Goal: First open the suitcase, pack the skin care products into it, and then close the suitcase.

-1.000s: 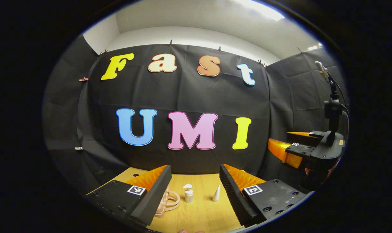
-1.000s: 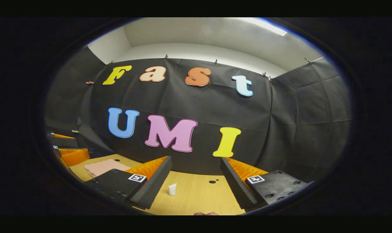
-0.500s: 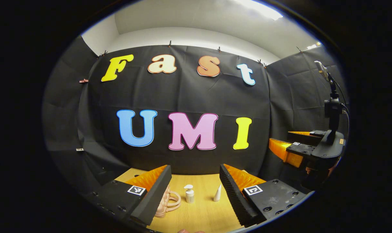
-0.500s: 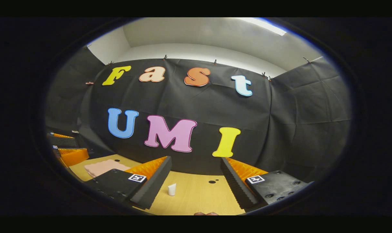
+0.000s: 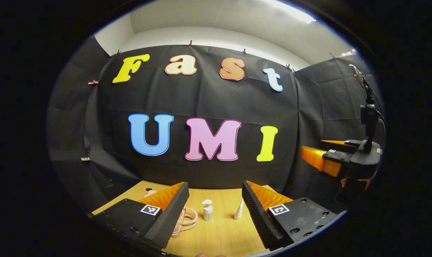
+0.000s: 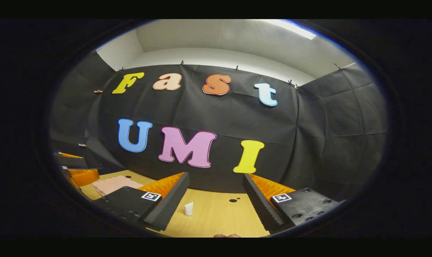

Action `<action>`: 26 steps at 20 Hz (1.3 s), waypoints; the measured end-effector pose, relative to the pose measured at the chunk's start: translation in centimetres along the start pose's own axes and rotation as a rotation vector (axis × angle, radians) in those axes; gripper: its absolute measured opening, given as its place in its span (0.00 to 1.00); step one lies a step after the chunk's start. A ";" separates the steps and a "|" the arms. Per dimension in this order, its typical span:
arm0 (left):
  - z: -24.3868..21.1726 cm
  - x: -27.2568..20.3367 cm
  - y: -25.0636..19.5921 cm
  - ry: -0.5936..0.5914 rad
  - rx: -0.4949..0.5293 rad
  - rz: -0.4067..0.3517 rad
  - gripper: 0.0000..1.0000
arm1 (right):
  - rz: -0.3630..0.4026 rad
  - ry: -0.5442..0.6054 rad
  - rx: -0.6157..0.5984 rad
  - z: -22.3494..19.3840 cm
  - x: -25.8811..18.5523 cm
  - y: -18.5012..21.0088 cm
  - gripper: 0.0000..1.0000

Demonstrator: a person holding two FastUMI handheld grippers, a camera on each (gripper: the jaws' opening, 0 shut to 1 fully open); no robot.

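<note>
Left gripper (image 5: 215, 203): fingers spread wide, nothing between them, held above the wooden table (image 5: 223, 235). Right gripper (image 6: 216, 196): likewise spread and empty. Pink suitcase (image 5: 183, 222): closed by the look of it, lying flat ahead of the left gripper, its handle peeking past the left finger. Pump bottle (image 5: 207, 210) and small white tube (image 5: 239, 211): upright between the left gripper's fingers, farther ahead. Risk, judged: reaching for the suitcase could sweep a finger into the light, narrow bottle and topple it, since it stands just beside the handle.
</note>
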State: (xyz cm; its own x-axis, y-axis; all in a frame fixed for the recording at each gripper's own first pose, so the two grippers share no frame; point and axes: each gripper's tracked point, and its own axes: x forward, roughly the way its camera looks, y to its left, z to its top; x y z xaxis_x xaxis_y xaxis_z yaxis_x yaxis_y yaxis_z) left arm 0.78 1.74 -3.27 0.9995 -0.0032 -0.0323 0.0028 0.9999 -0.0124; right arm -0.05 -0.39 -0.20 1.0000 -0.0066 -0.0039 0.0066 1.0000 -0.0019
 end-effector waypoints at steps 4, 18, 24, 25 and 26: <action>-3.9 2.0 2.0 0.053 0.038 -0.023 0.94 | -0.025 -0.002 -0.009 0.0 -0.1 -0.1 0.97; -25.6 20.2 3.5 0.455 0.096 -0.016 0.95 | 0.007 -0.012 -0.038 -5.3 7.2 -5.4 0.95; -32.6 23.7 6.0 0.608 0.057 0.084 0.96 | -0.032 0.049 -0.048 -8.7 9.6 -11.1 0.95; -33.2 24.1 6.4 0.623 0.051 0.100 0.96 | -0.038 0.057 -0.058 -9.0 9.6 -11.8 0.96; -33.8 24.4 6.8 0.639 0.055 0.115 0.96 | -0.047 0.065 -0.068 -9.4 9.7 -12.4 0.97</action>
State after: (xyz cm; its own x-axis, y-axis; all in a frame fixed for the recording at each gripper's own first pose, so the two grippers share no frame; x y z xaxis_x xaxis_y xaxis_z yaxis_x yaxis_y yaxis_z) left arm 24.06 8.09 -37.89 0.7773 0.1142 -0.6186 -0.0846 0.9934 0.0771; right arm 9.52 -12.88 -9.59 0.9962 -0.0554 -0.0672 0.0506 0.9962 -0.0712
